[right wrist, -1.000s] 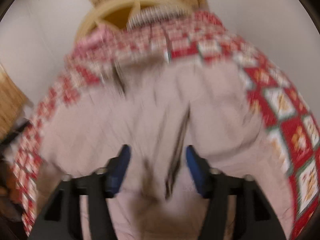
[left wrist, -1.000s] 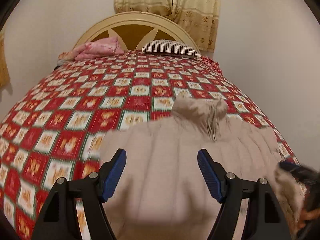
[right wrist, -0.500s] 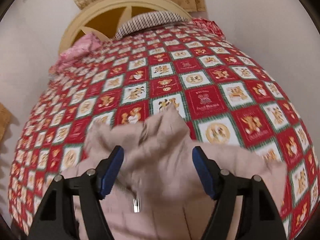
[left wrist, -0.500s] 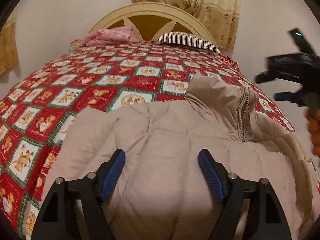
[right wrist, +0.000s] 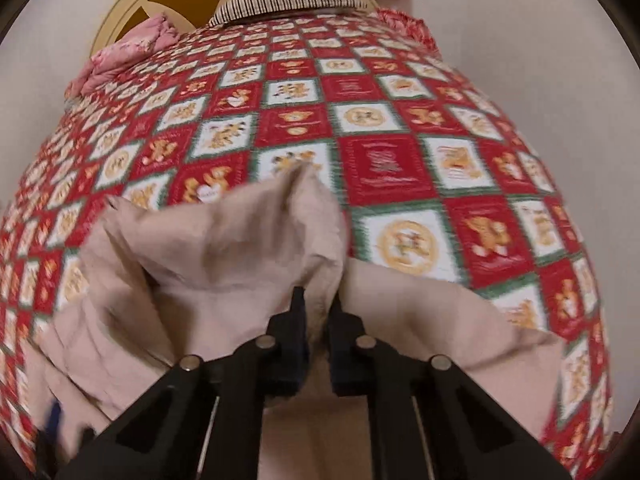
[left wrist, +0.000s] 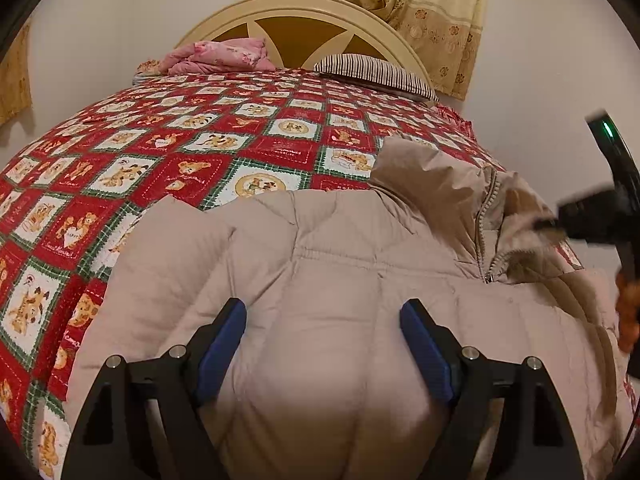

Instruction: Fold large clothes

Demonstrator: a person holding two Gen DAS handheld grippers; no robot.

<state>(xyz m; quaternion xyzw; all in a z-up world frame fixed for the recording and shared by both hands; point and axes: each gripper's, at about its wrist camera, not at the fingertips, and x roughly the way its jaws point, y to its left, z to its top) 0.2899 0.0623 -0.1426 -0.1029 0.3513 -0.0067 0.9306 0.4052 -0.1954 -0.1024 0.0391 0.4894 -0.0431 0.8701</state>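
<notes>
**Collar pinched, fold to follow**

The jacket [left wrist: 320, 280] lies spread on the bed [left wrist: 160, 152]. The right gripper [right wrist: 318, 312] has just clenched on its collar [right wrist: 256, 240]; the left gripper [left wrist: 323, 344] hovers released over the back. Lift the collar gently, keeping the padding flat, so the fold lands even.

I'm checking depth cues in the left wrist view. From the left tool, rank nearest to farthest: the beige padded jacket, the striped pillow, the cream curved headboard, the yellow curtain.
1. Beige padded jacket: right under the left tool, spread over the red patchwork quilt.
2. Striped pillow: far end of the bed, right of centre.
3. Cream curved headboard: just behind the pillow.
4. Yellow curtain: on the wall behind, upper right.
</notes>
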